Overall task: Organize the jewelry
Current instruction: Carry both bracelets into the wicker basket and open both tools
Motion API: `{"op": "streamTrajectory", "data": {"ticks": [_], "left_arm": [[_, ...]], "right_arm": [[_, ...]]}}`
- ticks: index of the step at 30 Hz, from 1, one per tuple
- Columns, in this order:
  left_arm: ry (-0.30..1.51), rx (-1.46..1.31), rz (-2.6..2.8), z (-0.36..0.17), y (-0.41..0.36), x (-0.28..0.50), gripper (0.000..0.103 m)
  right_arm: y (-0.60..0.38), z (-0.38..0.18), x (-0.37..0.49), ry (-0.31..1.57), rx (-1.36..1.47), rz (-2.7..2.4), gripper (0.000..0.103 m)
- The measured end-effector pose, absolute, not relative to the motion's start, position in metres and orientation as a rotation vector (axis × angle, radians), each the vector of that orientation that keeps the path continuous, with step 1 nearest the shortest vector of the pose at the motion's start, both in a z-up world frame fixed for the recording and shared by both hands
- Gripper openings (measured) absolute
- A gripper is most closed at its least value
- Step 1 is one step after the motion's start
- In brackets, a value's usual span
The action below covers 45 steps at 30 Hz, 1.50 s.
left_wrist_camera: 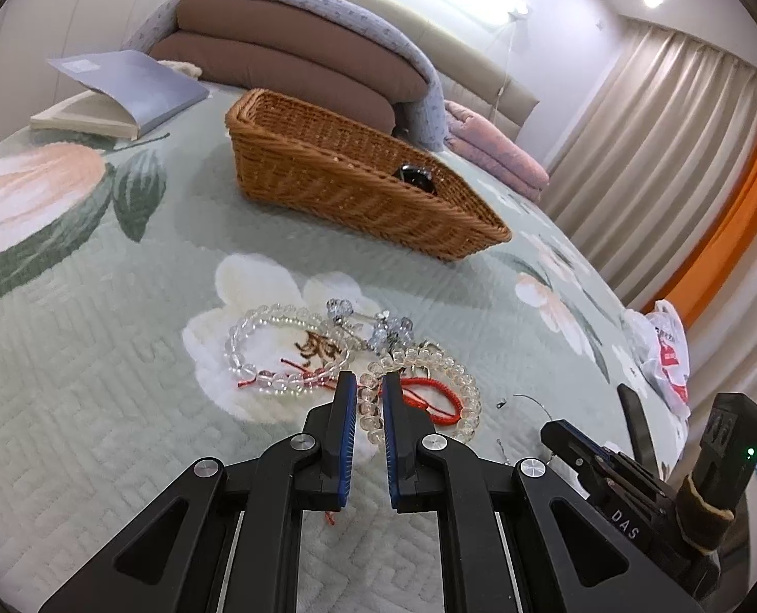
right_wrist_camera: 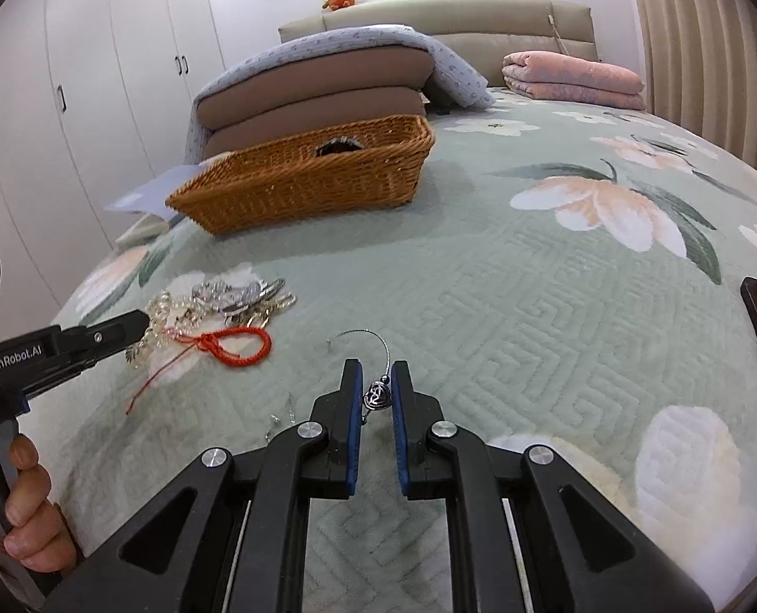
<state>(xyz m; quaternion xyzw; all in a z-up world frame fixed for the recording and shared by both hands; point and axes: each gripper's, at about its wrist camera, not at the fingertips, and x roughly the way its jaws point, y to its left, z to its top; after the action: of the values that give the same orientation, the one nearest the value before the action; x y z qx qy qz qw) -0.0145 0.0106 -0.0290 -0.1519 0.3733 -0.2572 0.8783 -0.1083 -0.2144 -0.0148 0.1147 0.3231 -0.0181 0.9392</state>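
Inside the wicker basket (left_wrist_camera: pixel 358 189), one dark round item (left_wrist_camera: pixel 418 177).

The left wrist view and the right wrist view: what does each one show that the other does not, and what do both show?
Only the left wrist view shows the clear bead bracelet, the open book and the orange curtain.

Only the right wrist view shows the white wardrobe doors, the heart pendant between the right tongs, and the person's hand.

Both show the wicker basket, the red cord bracelet, the pink folded blanket and the floral quilt.
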Motion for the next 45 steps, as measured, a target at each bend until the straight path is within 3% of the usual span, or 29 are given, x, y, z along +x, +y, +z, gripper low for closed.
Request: {"op": "streamTrajectory", "data": {"ticks": [18,30,36,45], "left_arm": [[0.661,-0.273,-0.554,0.021,0.003,0.000,0.010],[0.540,-0.187,-0.506,0.083,-0.012,0.074,0.010],[0.564,-0.194,-0.456,0.079,-0.019,0.143,0.010],[0.681,-0.194,-0.420,0.024,-0.022,0.194,0.010]], "right_arm": [[-0.220,0.050,-0.085,0.520,0.200,-0.001,0.013],[-0.207,0.123,0.024,0.415,0.114,0.116,0.013],[-0.213,0.103,0.095,0.473,0.173,0.180,0.013],[-0.226,0.045,0.139,0.609,0.228,0.165,0.013]]}}
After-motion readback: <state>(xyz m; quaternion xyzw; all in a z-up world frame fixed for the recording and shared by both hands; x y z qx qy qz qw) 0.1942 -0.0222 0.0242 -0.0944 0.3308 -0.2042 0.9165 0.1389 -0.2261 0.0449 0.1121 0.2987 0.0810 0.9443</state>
